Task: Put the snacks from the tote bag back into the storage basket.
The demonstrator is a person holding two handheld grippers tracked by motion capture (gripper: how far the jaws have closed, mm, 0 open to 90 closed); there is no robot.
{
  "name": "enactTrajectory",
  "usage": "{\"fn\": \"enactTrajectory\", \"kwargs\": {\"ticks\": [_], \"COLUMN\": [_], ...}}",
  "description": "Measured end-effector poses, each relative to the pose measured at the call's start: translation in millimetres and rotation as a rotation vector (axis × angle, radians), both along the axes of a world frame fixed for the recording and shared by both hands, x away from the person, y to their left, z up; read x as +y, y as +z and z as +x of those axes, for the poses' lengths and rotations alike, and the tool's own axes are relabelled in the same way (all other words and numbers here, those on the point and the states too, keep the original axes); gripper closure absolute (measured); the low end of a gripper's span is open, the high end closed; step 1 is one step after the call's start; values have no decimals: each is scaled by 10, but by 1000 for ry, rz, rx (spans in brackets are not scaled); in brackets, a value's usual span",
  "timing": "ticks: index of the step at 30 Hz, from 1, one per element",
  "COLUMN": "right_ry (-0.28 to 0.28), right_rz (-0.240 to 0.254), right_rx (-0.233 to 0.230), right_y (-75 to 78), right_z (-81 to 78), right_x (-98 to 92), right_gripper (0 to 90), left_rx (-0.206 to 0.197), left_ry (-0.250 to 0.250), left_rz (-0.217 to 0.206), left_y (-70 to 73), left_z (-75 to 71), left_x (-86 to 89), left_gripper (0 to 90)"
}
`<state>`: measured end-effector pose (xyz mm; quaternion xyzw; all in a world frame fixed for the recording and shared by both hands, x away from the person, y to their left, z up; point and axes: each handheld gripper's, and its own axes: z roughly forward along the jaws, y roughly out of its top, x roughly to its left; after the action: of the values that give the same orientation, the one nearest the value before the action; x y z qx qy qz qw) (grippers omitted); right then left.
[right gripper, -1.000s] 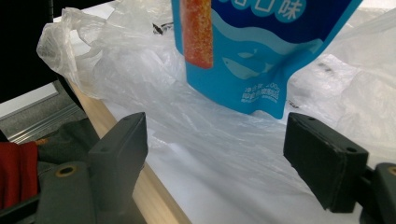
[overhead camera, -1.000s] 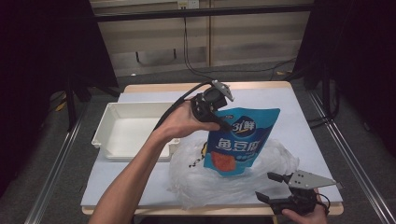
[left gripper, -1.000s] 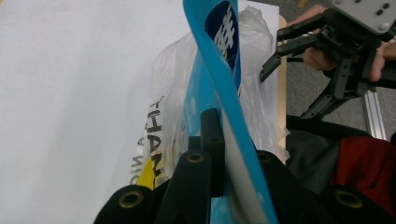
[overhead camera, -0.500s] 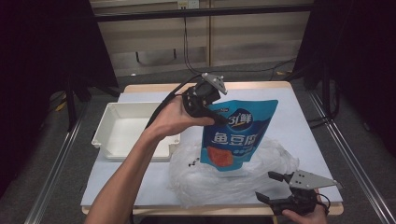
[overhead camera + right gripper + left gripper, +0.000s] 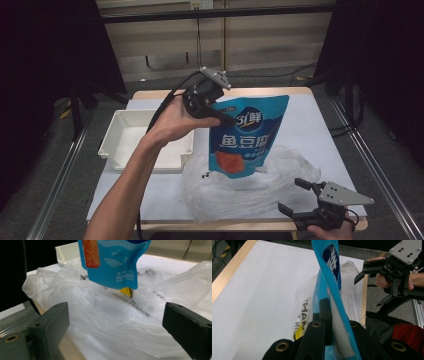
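Note:
A blue snack pouch (image 5: 249,136) with white lettering and an orange picture hangs upright over a crumpled clear plastic bag (image 5: 250,187) on the white table. My left gripper (image 5: 224,118) is shut on the pouch's upper left edge; in the left gripper view its jaws pinch the blue pouch (image 5: 329,287) edge-on. The pouch's bottom (image 5: 112,265) hangs just above the plastic bag (image 5: 112,315). Near the table's front right edge my right gripper (image 5: 299,196) is open, its jaws standing wide in front of the bag with nothing between them.
A white rectangular tray (image 5: 125,155) sits at the left of the table, beside the bag. The white table top (image 5: 320,125) ends in a wooden edge (image 5: 229,272). Metal rails run along both sides of the table.
My left gripper has risen and shifted left with the pouch, which now hangs more upright and higher above the bag. The right gripper has stayed still and open.

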<state>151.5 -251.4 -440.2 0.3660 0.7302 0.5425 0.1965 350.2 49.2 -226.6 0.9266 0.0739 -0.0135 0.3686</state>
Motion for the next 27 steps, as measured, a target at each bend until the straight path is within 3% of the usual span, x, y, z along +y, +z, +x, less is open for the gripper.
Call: {"fn": "enactTrajectory", "kwargs": {"ticks": [2,6,10,11,15,20,27], "right_ry": [-12,-8,-7,-6,5,13,13], "right_rz": [5,-13,-20,-20,-21,-26,-23], "right_rx": [-19,0,-8,-8,-7,1,-3], "right_y": [6,-12,-7,-7,-9,-7,-13], "right_z": [-3,6,0,-1,2,-3,4], "right_x": [-5,8,21,22,26,44,23], "right_gripper": [65,66,66,66,70,76,89], "left_rx": [5,-11,-5,-4,-45,-50,-63], "left_ry": [3,10,-2,-24,-48,-47,8], "left_rz": [-9,-11,-17,-22,9,-17,1], "left_y": [32,120,170,180,262,358,389], "left_z": [6,12,28,23,-42,-27,32], "left_x": [29,93,152,160,186,321,513], "left_gripper": [900,900,900,900,900,900,900]}}
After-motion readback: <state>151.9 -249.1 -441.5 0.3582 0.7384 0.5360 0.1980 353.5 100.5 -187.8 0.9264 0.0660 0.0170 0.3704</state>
